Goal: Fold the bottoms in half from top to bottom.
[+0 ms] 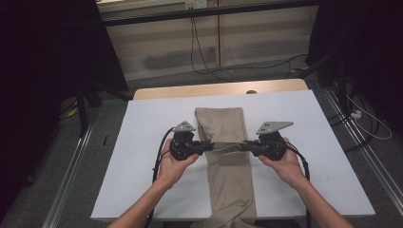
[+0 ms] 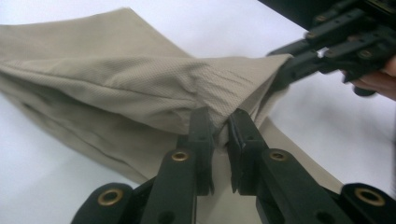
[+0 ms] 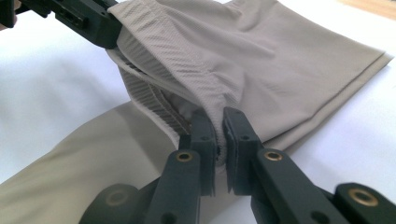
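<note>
Your forearms come in from the bottom edge of the high view, angled inward toward each other, with your left hand [image 1: 175, 161] and right hand [image 1: 285, 161] each wrapped around a claw handle at about the same depth over the table [image 1: 142, 142].

Between them lies the beige cloth [image 1: 228, 156], a long folded garment whose long axis runs from your side of the table straight away from you. Its near end hangs off the table's front edge; its far end lies flat and squared-off near the middle of the white surface.

Your left claw [image 1: 210, 145] points right, toward the cloth's left edge, and your right claw [image 1: 247, 145] points left, toward its right edge, so the two face each other across the cloth's width. Each carries a grey three-cornered plate on top, and a black cable trails back past each wrist.

From the left gripper view, your left claw [image 2: 223, 128] is pinched closed on a fold of the cloth [image 2: 121, 79], with fabric bunched between the jaws and lifted off the table. From the right gripper view, your right claw [image 3: 219, 126] is likewise clamped on a fold of the cloth [image 3: 261, 60], the ribbed fabric pulled up into a ridge that runs across to the other claw [image 3: 100, 28].
</note>
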`<state>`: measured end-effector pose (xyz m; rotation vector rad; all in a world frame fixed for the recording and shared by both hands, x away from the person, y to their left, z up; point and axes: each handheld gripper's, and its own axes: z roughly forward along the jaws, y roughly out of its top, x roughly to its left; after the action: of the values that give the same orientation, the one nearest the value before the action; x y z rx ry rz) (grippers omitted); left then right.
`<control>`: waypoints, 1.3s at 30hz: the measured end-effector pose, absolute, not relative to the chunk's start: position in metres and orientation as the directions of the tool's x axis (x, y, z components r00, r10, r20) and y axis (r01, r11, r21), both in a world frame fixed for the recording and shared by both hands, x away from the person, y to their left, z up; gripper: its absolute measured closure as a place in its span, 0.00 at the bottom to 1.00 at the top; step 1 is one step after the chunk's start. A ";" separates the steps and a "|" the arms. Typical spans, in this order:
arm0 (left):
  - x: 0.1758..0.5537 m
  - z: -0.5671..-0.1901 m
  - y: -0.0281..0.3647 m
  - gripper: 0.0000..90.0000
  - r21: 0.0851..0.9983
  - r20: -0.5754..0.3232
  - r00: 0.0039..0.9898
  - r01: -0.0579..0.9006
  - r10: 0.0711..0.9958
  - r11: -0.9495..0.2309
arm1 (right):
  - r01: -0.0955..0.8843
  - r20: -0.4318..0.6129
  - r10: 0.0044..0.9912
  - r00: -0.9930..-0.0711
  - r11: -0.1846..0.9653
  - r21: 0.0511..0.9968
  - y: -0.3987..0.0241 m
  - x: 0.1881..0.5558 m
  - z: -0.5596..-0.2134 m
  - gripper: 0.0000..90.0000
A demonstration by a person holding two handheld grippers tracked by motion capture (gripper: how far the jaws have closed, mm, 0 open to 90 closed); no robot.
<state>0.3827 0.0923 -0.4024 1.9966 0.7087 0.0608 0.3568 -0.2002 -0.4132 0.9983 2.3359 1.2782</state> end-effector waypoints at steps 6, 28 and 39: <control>0.350 -0.411 0.098 0.90 0.813 -0.251 0.854 0.441 0.456 -0.380 | 0.431 0.075 0.672 -0.737 0.382 0.817 -0.200 0.315 -0.417 0.93; 0.275 -0.432 0.102 0.57 0.733 -0.138 0.887 0.391 0.442 -0.556 | 0.481 0.130 0.617 -0.777 0.447 0.755 -0.189 0.239 -0.444 0.53; 0.334 -0.428 0.117 0.21 0.818 -0.073 0.816 0.378 0.574 -0.433 | 0.478 0.124 0.698 -0.706 0.339 0.810 -0.203 0.285 -0.424 0.34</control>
<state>0.3343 0.1170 -0.4283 2.0749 0.7007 0.2687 0.2849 -0.2026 -0.4239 1.0595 2.3591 1.2996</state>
